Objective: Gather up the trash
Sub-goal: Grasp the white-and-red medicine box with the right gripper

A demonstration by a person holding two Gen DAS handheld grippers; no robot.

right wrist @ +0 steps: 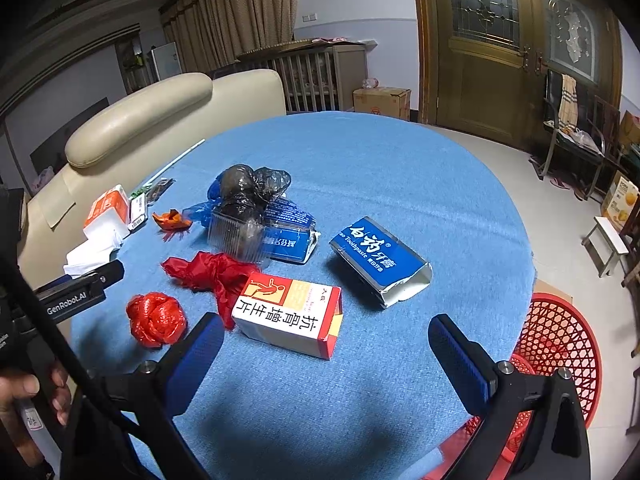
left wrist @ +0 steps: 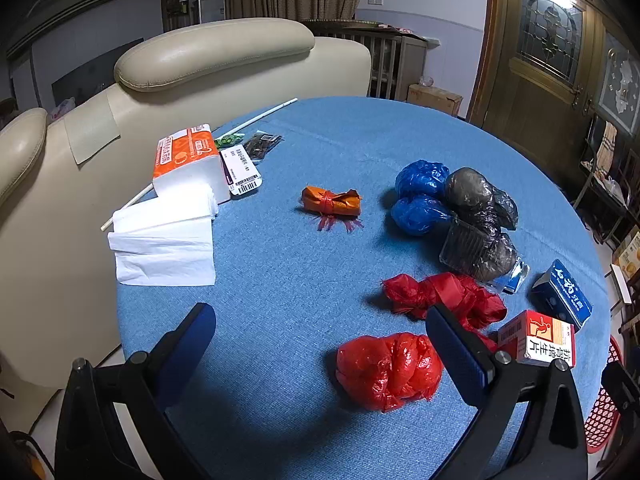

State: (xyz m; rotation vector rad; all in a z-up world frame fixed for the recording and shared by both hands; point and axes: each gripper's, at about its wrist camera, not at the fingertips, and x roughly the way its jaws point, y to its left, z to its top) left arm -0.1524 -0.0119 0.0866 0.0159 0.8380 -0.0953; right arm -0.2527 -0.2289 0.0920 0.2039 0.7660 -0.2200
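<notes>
Jaws of left gripper (left wrist: 320, 344) and right gripper (right wrist: 326, 348) spread wide, empty, low over table (left wrist: 320, 140).

Both grippers, left (left wrist: 320, 344) and right (right wrist: 326, 354), are built of black frames with silver screws; blue pads (right wrist: 460, 364) are fitted to the fingers. "GenRobot.AI" is printed in white on one body.

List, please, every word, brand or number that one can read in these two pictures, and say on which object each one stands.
"GenRobot.AI": side of the left tool.
"抗骨增生片": red and white box.
"Toothpaste", beside large white Chinese characters I cannot read with certainty: blue box.
Large "2": orange tissue pack; its other print is blurred.
Barcode and small print: white label, too small to read.
Print on the blue wrapper: illegible.
</notes>
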